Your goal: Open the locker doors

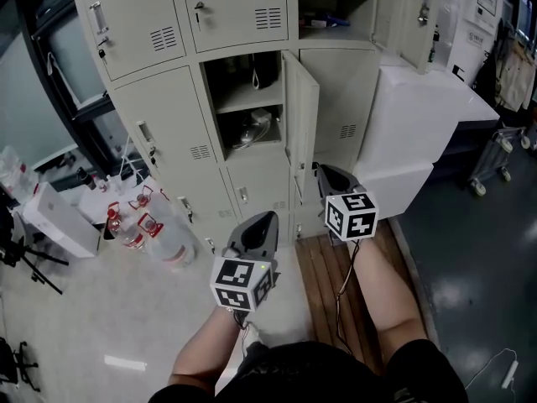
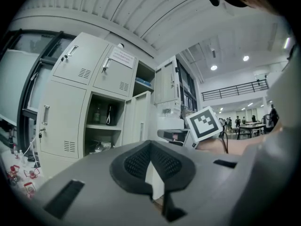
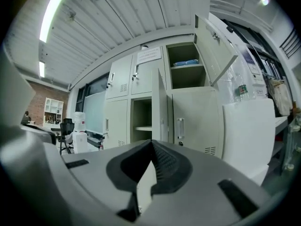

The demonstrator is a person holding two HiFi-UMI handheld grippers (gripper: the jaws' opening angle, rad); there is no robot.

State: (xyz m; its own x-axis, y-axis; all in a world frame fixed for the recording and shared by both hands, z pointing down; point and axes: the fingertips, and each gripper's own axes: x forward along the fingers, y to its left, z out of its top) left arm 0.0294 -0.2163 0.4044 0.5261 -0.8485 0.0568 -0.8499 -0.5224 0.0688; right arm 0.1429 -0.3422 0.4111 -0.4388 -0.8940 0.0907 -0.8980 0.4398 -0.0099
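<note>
A bank of beige metal lockers (image 1: 164,137) stands ahead of me. The middle locker's door (image 1: 300,124) hangs open, with shelves and some items showing inside. An upper right locker is open too, and its door (image 1: 415,11) swings out to the right. The other doors are shut, among them the small lower one (image 1: 256,187) and the right one (image 1: 340,99). My left gripper (image 1: 267,217) is shut and empty, low before the lower lockers. My right gripper (image 1: 323,168) is shut and empty, just below the open middle door's edge. The right gripper view shows that open door (image 3: 162,112) edge-on.
Large water bottles with red caps (image 1: 143,225) and a white box (image 1: 59,221) sit on the floor at the left. A white cabinet (image 1: 419,116) adjoins the lockers on the right. A wooden slatted board (image 1: 331,284) lies underfoot. A wheeled cart (image 1: 495,154) stands far right.
</note>
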